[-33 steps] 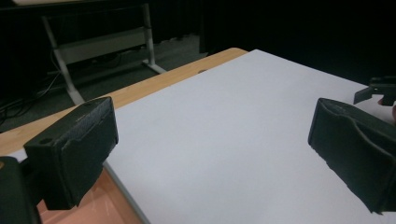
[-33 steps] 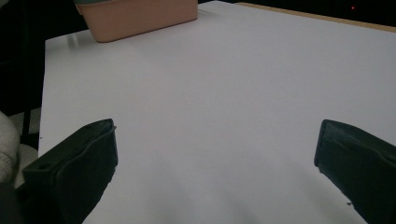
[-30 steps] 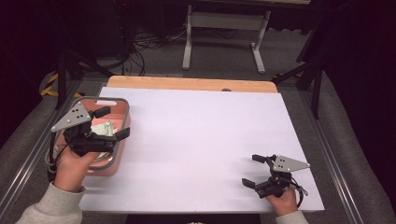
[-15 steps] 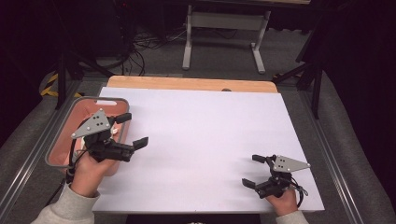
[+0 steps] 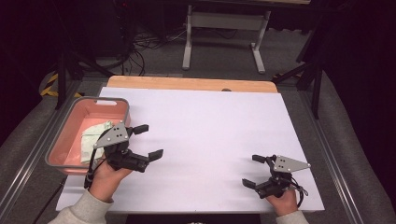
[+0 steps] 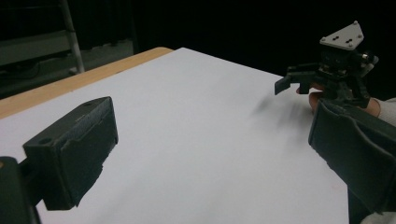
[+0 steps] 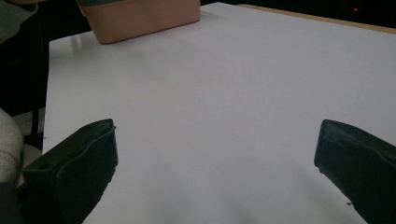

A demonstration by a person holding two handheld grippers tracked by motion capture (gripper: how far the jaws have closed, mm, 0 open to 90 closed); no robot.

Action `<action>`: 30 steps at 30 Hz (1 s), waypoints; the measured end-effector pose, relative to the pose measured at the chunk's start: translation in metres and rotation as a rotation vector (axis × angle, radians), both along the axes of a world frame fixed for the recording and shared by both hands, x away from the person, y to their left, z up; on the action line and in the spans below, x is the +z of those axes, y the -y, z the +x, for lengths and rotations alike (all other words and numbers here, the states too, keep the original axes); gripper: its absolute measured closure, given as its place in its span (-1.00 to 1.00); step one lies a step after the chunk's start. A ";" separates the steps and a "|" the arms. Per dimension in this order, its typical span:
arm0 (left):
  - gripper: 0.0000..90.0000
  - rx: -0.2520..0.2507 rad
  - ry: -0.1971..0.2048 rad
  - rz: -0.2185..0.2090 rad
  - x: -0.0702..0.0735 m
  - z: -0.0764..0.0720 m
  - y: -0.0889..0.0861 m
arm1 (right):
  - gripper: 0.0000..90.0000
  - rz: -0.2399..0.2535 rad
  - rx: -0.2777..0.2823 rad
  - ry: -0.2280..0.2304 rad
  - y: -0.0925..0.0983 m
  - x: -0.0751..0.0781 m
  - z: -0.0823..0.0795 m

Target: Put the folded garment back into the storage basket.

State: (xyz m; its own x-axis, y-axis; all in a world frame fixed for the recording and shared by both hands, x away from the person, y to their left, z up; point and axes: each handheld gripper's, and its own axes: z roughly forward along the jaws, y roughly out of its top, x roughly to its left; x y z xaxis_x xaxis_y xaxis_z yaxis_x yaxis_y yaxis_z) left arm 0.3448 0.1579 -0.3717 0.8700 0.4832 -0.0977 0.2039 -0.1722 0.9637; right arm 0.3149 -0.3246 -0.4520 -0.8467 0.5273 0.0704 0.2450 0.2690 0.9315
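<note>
My left gripper [image 5: 148, 140] hangs open over the white table top [image 5: 205, 140], just right of a pink bin [image 5: 70, 140]. A pale green cloth or packet [image 5: 93, 135] lies inside that bin. Nothing sits between the left jaws in the left gripper view, where the other gripper [image 6: 299, 80] shows far off at the right. My right gripper [image 5: 251, 171] rests open near the table's front right corner, jaws pointing left and holding nothing. In the right gripper view the pink bin [image 7: 140, 18] stands at the far top left.
A wooden strip [image 5: 187, 84] runs along the table's far edge. Beyond it stand a metal frame stand [image 5: 224, 28] and cables on the floor. Grey padded rails [image 5: 28, 154] flank both sides of the table.
My left gripper has come out of the pink bin and moved right, over the white table top, open and holding nothing. The right gripper has stayed put.
</note>
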 end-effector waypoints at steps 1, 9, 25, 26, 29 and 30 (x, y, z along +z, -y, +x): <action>-0.95 -0.003 -0.001 -0.001 -0.003 0.000 0.001 | -1.00 0.000 0.000 0.000 0.000 0.000 0.000; -0.95 0.000 -0.011 -0.014 -0.024 0.001 0.007 | -1.00 0.001 0.002 0.000 0.000 0.000 0.000; -0.95 -0.001 -0.047 0.002 -0.062 0.003 0.021 | -1.00 0.006 0.005 0.000 0.000 0.000 0.000; -0.95 0.005 -0.054 0.012 -0.065 0.003 0.022 | -1.00 0.005 0.006 0.000 0.000 0.000 0.000; -0.97 0.007 -0.080 0.029 -0.075 0.003 0.026 | -1.00 0.007 0.008 0.000 0.000 0.000 0.000; -0.97 0.008 -0.086 0.036 -0.078 0.003 0.027 | -1.00 0.007 0.009 0.001 0.000 0.000 -0.001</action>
State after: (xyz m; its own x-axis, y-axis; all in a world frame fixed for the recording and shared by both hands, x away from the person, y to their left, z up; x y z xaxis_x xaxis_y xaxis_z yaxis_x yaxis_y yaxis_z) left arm 0.3476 0.1310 -0.4497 0.8554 0.4945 -0.1543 0.2872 -0.2048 0.9357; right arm 0.3143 -0.3250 -0.4518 -0.8513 0.5196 0.0737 0.2420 0.2641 0.9336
